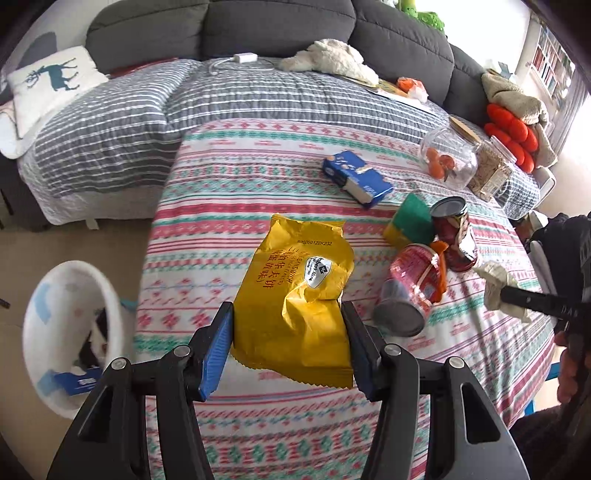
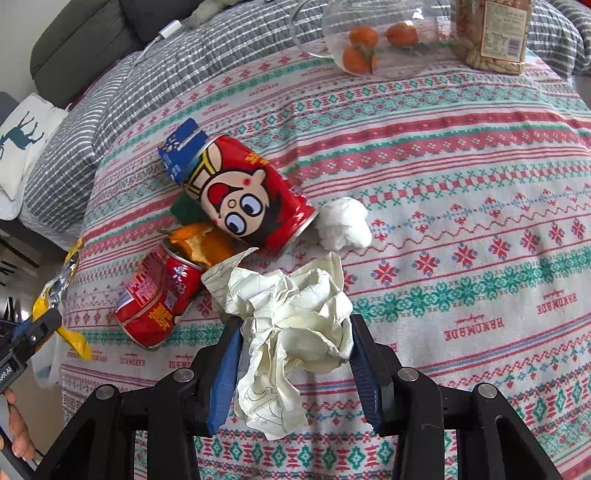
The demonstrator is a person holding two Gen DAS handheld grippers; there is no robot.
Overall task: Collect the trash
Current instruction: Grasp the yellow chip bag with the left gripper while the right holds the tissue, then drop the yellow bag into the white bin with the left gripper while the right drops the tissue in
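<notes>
My left gripper (image 1: 288, 339) is shut on a yellow snack wrapper (image 1: 299, 295), held above the patterned tablecloth (image 1: 258, 177). My right gripper (image 2: 293, 350) is shut on a crumpled ball of cream paper (image 2: 291, 314); it also shows at the right of the left wrist view (image 1: 498, 284). Two red cans (image 2: 247, 195) (image 2: 159, 295) lie on their sides, with orange peel (image 2: 201, 243) between them. A white tissue wad (image 2: 343, 221) lies beside the upper can. A blue carton (image 1: 356, 177) and a green-yellow sponge (image 1: 410, 221) lie further back.
A white trash bin (image 1: 70, 332) with trash inside stands on the floor left of the table. A glass jar of oranges (image 2: 373, 37) and a jar of nuts (image 2: 491, 33) stand at the table's far side. A grey sofa with a striped quilt (image 1: 147, 110) lies behind.
</notes>
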